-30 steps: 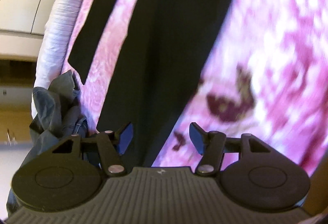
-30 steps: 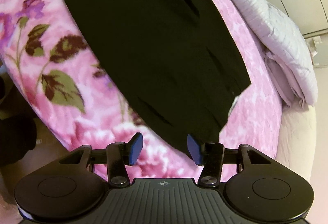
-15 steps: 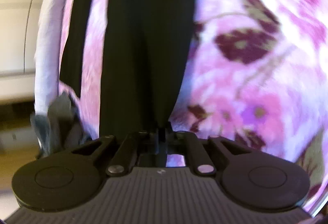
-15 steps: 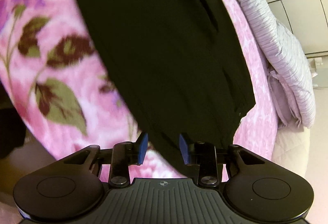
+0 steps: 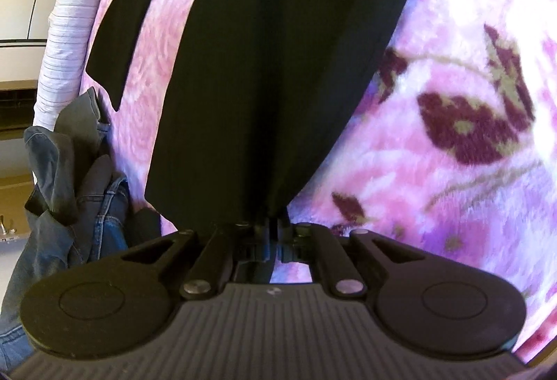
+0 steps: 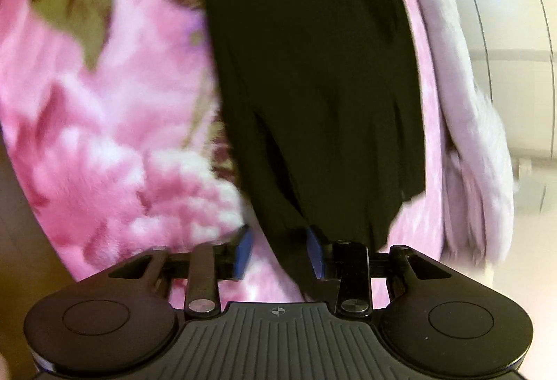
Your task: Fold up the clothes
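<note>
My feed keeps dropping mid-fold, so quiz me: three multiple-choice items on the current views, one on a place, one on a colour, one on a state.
1. Where does the heap of denim clothes lie in the left wrist view?
A. left of the black garment
B. on top of the black garment
C. right of the black garment

2. What colour is the blanket under the black garment?
A. plain grey
B. pink with flowers
C. blue checks

3. How does the left gripper stand?
A. wide open over the blanket
B. shut on the black garment's edge
C. shut on denim

Key: 1 A, the denim sits at the left edge. 2 B, pink floral pile shows around the garment. 3 B, its jaws meet on black cloth.
</note>
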Action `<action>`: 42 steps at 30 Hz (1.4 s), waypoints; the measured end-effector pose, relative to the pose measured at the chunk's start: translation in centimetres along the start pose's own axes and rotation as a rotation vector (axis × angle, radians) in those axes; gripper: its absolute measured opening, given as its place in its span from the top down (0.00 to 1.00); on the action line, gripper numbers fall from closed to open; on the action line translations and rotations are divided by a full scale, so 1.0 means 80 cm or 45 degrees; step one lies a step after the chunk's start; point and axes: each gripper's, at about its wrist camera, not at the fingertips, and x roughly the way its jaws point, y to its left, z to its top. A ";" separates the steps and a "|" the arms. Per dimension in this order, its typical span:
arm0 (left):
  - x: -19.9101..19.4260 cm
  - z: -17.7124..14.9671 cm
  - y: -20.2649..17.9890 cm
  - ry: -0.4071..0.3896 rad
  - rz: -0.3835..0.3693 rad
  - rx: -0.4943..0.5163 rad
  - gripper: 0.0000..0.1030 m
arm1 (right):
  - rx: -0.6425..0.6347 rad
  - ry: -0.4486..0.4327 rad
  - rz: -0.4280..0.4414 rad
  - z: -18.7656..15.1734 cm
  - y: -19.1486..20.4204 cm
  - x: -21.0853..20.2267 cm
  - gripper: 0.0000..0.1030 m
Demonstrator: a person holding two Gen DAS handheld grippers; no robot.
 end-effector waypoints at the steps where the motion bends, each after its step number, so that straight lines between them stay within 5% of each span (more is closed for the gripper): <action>1: 0.001 0.002 0.000 0.012 0.003 -0.009 0.98 | -0.039 -0.031 -0.022 -0.005 0.003 0.004 0.64; 9: 0.005 0.019 0.003 0.104 0.015 -0.029 0.98 | -0.062 -0.049 -0.146 -0.040 -0.017 0.032 0.67; 10: 0.004 0.020 0.004 0.110 0.021 -0.025 0.99 | -0.047 -0.042 -0.136 -0.043 -0.024 0.037 0.83; 13: -0.015 0.021 0.015 0.103 0.070 0.008 0.99 | 0.006 -0.061 -0.066 -0.046 -0.049 0.039 0.96; 18: -0.079 0.017 0.063 0.059 0.140 0.027 0.99 | 0.128 -0.126 -0.037 -0.046 -0.110 -0.002 0.98; 27: -0.170 0.064 0.214 -0.064 0.246 -0.255 0.98 | 0.180 -0.237 -0.046 -0.050 -0.238 -0.065 0.99; 32: -0.154 0.093 0.277 -0.116 0.195 -0.322 0.98 | 0.209 -0.190 -0.020 -0.034 -0.305 -0.045 0.99; 42: -0.040 0.155 0.395 -0.116 -0.007 -0.213 0.98 | 0.397 -0.048 0.166 0.010 -0.425 0.060 0.99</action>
